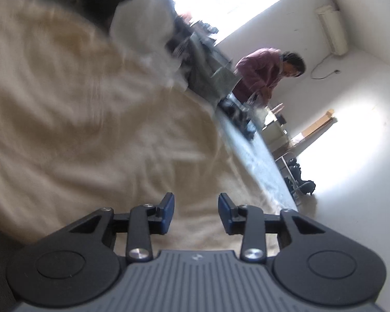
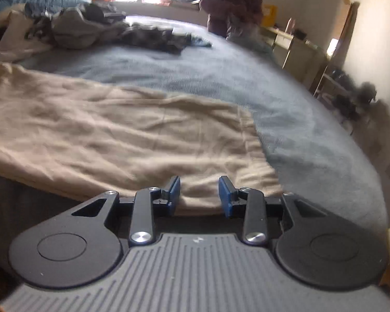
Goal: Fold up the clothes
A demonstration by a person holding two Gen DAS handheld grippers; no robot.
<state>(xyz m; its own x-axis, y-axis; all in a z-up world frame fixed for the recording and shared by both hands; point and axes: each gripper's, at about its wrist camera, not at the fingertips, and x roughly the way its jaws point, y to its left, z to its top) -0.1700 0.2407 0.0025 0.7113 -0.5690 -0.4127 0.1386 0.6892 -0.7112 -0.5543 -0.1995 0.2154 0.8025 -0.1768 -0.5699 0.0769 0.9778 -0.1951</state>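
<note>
Surface: bed with blue-grey cover, bright window beyond
Right gripper: jaws apart, empty, at near hem of beige garment
Left gripper: jaws apart, empty, over the same cloth
Axis: garment runs left to right
Nearer: right, judged
Far: clothes pile, a person

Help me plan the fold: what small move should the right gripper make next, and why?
Probably ease the right gripper forward and close it on the near edge of the beige garment. Its jaws stand open with nothing pinched, and the hem lies just ahead of them on the blue bedspread, spread fairly flat.
</note>
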